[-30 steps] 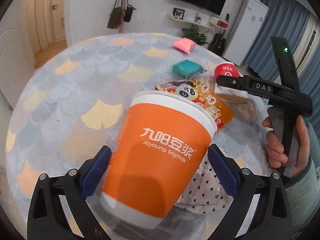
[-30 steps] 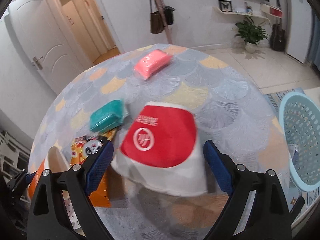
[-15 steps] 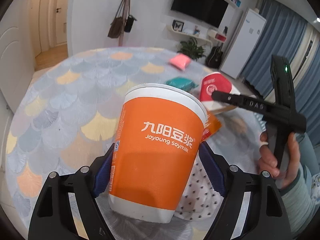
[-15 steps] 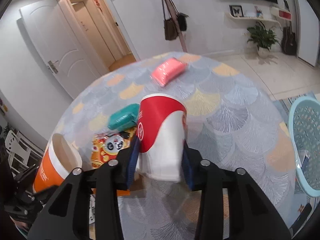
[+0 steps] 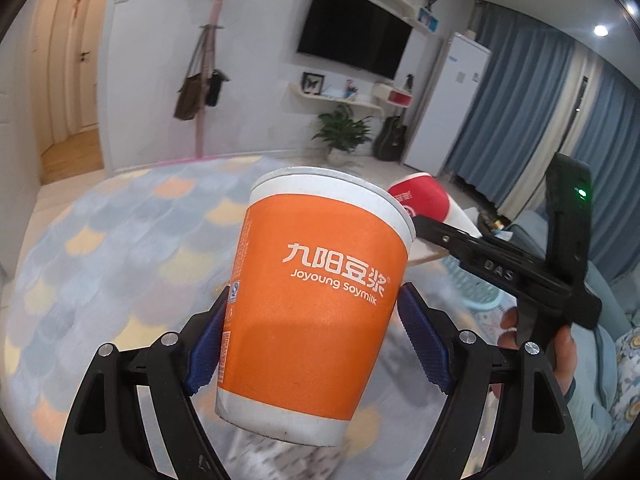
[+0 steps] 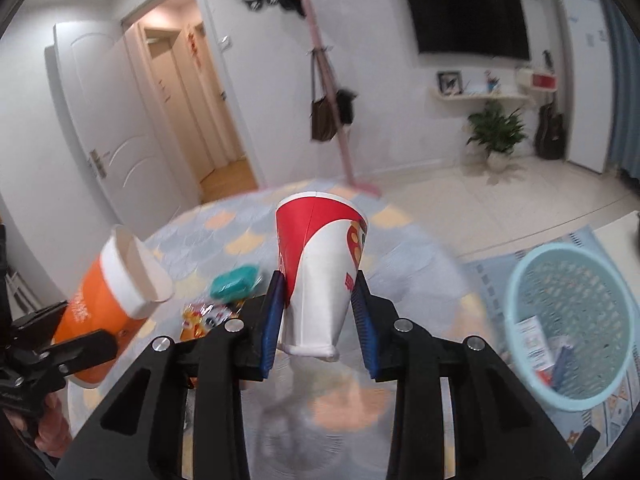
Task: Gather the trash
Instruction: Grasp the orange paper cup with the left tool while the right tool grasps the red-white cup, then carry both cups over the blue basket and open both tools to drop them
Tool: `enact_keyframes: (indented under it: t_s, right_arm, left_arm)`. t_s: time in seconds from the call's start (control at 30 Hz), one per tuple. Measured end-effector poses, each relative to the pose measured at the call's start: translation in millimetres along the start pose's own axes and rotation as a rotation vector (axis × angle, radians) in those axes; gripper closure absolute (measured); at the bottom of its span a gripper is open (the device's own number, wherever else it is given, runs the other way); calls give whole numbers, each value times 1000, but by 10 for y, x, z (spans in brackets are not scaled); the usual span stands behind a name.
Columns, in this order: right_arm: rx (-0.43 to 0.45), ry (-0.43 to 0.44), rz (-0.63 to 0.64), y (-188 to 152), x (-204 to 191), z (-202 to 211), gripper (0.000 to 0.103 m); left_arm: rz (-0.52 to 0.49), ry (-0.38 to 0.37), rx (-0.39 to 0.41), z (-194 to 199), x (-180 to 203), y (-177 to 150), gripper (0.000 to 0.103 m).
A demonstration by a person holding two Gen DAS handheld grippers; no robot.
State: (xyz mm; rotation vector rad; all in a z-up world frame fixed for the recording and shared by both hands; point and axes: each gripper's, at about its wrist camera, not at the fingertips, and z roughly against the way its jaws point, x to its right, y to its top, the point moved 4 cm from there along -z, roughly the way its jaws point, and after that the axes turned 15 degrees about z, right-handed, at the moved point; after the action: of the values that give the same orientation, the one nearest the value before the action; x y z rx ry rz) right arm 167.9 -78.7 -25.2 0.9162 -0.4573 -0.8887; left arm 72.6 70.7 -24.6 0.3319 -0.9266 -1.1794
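Note:
My left gripper (image 5: 316, 344) is shut on an orange soymilk paper cup (image 5: 316, 300) and holds it upright above the round table (image 5: 120, 248). My right gripper (image 6: 320, 312) is shut on a red and white paper cup (image 6: 324, 264), squeezed flat at its base, lifted over the table. The orange cup also shows at the left of the right wrist view (image 6: 108, 300). The red cup shows behind the orange one in the left wrist view (image 5: 424, 200). A light blue trash basket (image 6: 572, 320) with some paper in it stands on the floor to the right.
A teal packet (image 6: 234, 282) and a snack bag with a panda (image 6: 204, 316) lie on the table below the cups. A coat stand (image 6: 328, 92) with bags, a plant (image 6: 496, 132) and a door (image 6: 108, 128) stand beyond the table.
Both grippers have closed on their cups and lifted them off the table. The views have tilted up toward the room, and the right one has swung toward the basket.

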Motion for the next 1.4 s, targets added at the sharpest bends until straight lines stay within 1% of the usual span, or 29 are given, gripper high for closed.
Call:
enact_keyframes:
  t_s: [0.07,0.17,0.23,0.3,0.4,0.53,0.63,0.7,0.83,0.9,0.97,1.07,1.1,1.17,1.2,1.23,1.3,1.4]
  right_arm:
    - [22,-31,-16,24,122,124,72]
    - [61,-94,-69,37,435,378,72]
    - [85,-124,-82,37,598,512,72]
    - [105,-201,-82,28,779,676,72]
    - [101,-297,-86,-29,1031,828,72]
    - [29,-383,-131,-225,1471,821,72]
    - [-15,-384,-217,-451,1832,785,72]
    - [-49,-402,-266,-630,2047,754,72]
    - [-135,-417,-371,-982,2460,601,72]
    - [-185,-436,-401,-1136,2572,511,72]
    - [-239,-435,-436,-1303,2690,386,72]
    - [-280,-424,-478,-1481,2790,278,70]
    - [-284,-419,-489,-1525,2807,263,70]
    - [-297,-422,-510,-1604,2864,237,69]
    - [-300,-419,-518,-1606,2892,216,64]
    - [-301,-416,-523,-1621,2914,220,57]
    - [-296,-425,-525,-1637,2924,258,50]
    - [-279,-416,-522,-1617,2914,298,50]
  left_arm:
    - [-11,-17,0,-68,142,72,25]
    - [-30,-48,-1,-183,380,166,25]
    - [-38,-69,-6,-275,562,230,25]
    - [-43,-87,-8,-372,737,288,25]
    - [-54,-126,-21,-544,1027,346,25]
    - [-100,-164,-47,-832,1468,354,24]
    - [-120,-187,-86,-1110,1761,316,24]
    - [-127,-192,-115,-1326,1914,287,24]
    - [-126,-198,-207,-1873,2172,158,24]
    - [-137,-181,-253,-2149,2289,37,24]
    - [-150,-163,-290,-2357,2352,-58,24]
    - [-152,-146,-373,-2705,2395,-233,23]
    - [-140,-130,-399,-2836,2387,-304,23]
    - [-123,-127,-435,-2988,2326,-359,22]
    - [-115,-125,-444,-3030,2307,-389,22]
    - [-106,-117,-458,-3087,2284,-418,22]
    - [-87,-122,-475,-3110,2249,-441,22]
    - [-80,-142,-466,-3040,2223,-414,18]
